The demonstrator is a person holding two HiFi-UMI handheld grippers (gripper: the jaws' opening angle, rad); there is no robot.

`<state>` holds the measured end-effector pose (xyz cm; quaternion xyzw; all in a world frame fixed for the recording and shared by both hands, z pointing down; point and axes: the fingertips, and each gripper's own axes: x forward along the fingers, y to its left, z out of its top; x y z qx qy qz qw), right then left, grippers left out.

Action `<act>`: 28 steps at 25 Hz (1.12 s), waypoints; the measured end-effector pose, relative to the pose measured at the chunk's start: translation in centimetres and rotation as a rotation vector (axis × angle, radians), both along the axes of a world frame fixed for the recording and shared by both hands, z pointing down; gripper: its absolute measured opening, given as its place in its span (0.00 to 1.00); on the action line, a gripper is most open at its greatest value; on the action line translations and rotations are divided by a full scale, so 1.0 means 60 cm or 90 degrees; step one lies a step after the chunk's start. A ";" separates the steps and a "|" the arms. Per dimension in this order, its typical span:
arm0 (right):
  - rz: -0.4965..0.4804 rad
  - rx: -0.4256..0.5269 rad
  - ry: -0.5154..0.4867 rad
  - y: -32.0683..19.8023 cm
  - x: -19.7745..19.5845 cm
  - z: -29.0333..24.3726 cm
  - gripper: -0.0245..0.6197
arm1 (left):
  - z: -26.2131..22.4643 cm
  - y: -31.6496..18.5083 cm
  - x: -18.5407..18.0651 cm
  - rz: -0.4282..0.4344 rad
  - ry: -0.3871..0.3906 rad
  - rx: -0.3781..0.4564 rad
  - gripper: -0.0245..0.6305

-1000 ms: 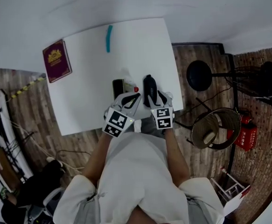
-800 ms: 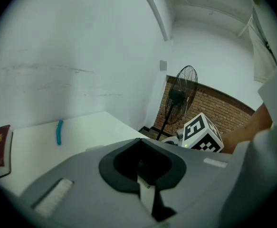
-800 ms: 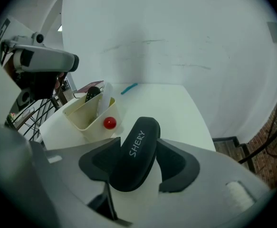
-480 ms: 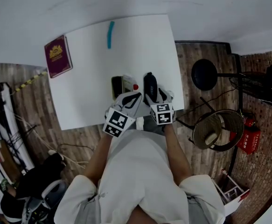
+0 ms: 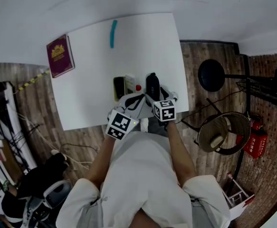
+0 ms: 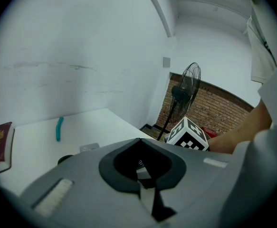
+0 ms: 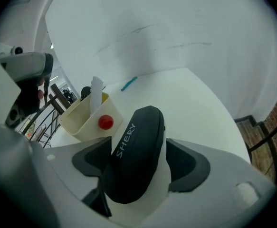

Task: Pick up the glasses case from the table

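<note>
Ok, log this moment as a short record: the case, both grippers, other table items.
glasses case: black, lying on the white table
right gripper: jaws have just been opening, now wide, either side of the case, not pressing it
left gripper: jaws together, nothing between them
other items: cream holder, teal stick, maroon booklet
task: case not yet lifted

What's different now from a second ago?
The right gripper came down around the case, and its jaws have just been opening; the case sits between them, not squeezed. The left gripper, shut, stayed put. So did the red book, teal stick and cream box.
</note>
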<state>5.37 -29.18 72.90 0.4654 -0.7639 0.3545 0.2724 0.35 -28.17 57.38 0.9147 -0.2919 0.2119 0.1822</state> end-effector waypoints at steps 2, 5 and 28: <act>0.000 -0.012 -0.012 -0.001 -0.007 0.006 0.60 | 0.000 -0.001 -0.001 -0.002 -0.001 0.000 0.07; 0.001 -0.025 -0.016 -0.003 -0.011 0.012 0.60 | -0.002 0.000 -0.003 -0.003 -0.002 0.001 0.07; 0.002 0.004 0.020 -0.004 0.000 -0.015 0.50 | -0.013 -0.008 -0.020 -0.005 0.003 0.016 0.07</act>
